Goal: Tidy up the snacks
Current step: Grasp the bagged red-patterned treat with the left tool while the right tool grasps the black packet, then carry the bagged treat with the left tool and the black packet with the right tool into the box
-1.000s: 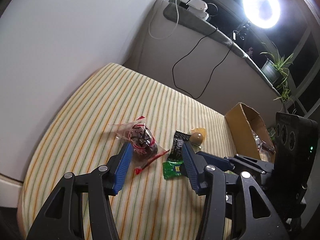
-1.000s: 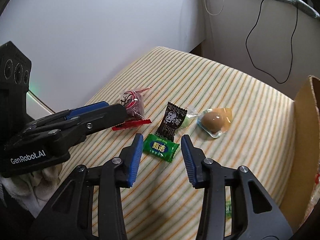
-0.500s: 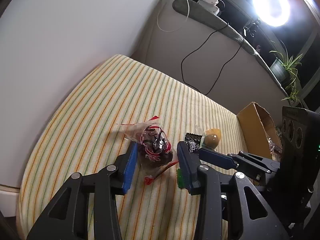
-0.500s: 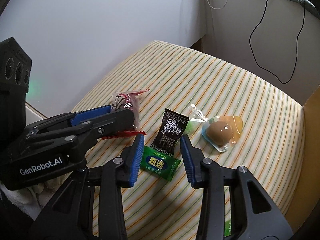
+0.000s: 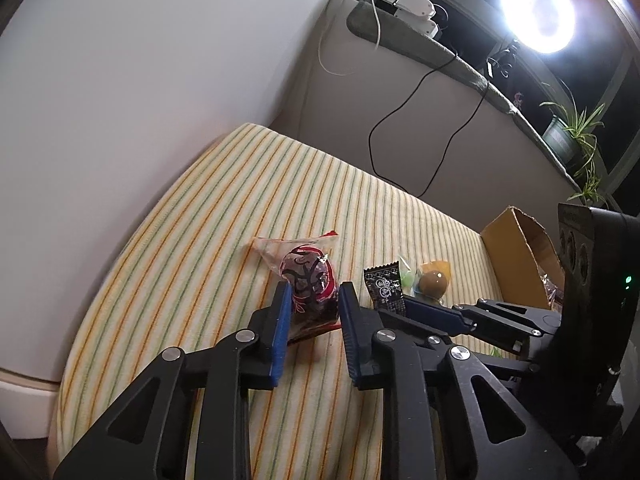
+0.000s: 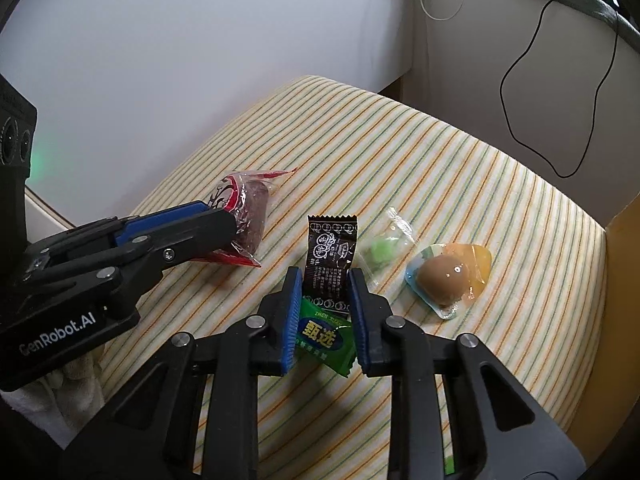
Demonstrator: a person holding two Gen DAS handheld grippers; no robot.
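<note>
Left gripper [image 5: 312, 292] fingers are closing around the red-wrapped snack [image 5: 308, 284]; right gripper [image 6: 324, 280] fingers pinch the black packet [image 6: 330, 256] above the green packet [image 6: 324, 334].

Two wrist fisheyes, both angled steeply down, close over the striped cushion [image 5: 224, 216]. Left view looking past its own fingers toward the lit window ledge [image 5: 452, 60] at upper right (right gripper [image 5: 404, 306] intruding at lower right). Right view facing the white wall [image 6: 160, 52] at upper left, left gripper [image 6: 218, 216] entering at left. Shared: cushion, red snack bag [image 6: 250, 210], black packet [image 5: 384, 286], packaged egg [image 6: 446, 274].
</note>
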